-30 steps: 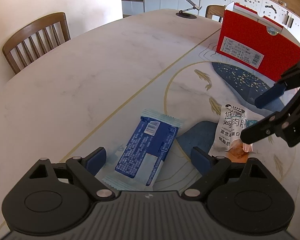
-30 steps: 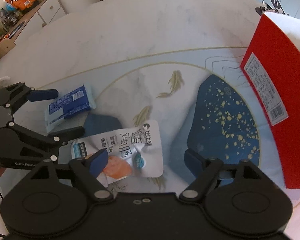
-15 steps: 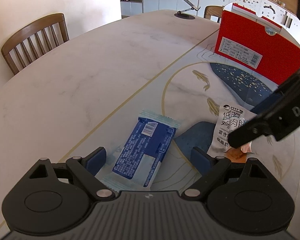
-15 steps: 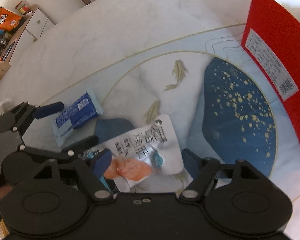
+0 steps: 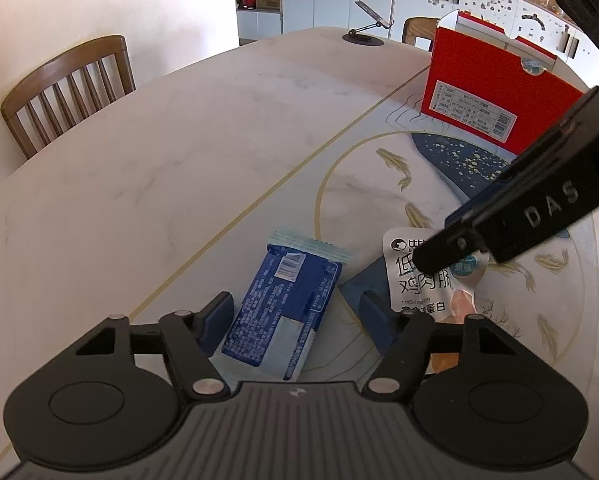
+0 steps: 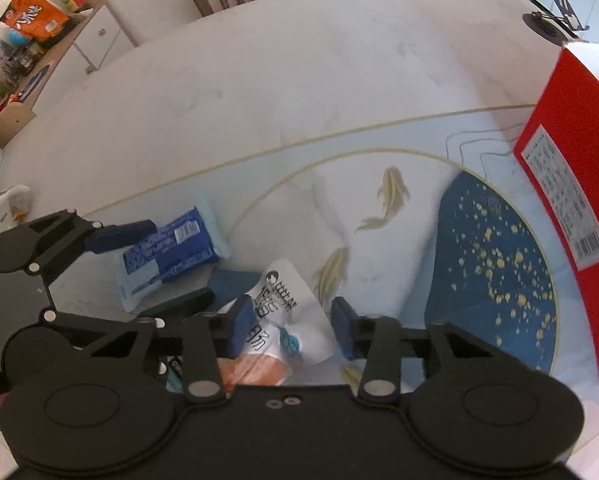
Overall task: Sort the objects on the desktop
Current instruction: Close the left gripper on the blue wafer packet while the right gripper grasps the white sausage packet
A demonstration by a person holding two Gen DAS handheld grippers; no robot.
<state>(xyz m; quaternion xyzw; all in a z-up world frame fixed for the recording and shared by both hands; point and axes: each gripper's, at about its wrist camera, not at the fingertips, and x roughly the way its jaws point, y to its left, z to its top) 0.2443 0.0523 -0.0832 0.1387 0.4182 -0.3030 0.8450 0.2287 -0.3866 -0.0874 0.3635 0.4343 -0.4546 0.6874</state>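
Observation:
A blue snack pack [image 5: 283,312] lies flat on the table between the fingers of my left gripper [image 5: 295,314]. Its jaws are closing, and a gap still shows on the pack's right side. The right wrist view shows the same pack [image 6: 171,252] with the left gripper [image 6: 151,268] around it. Just to its right lies a white pouch [image 6: 291,304] with black print and an orange picture. My right gripper [image 6: 291,328] is closing on the pouch; both pads touch its edges and it buckles. In the left wrist view the right gripper [image 5: 447,240] comes down over the pouch [image 5: 419,292].
A tall red box [image 5: 491,96] with an open top stands at the back right on the patterned table [image 5: 179,160]. A phone stand [image 5: 365,36] sits at the far edge. A wooden chair [image 5: 67,88] stands on the left. A sideboard with snacks [image 6: 31,60] is beyond.
Both grippers' jaws have narrowed around their packets. The right gripper came lower and closer over the white pouch, which now looks narrower and bent. The blue pack has not moved.

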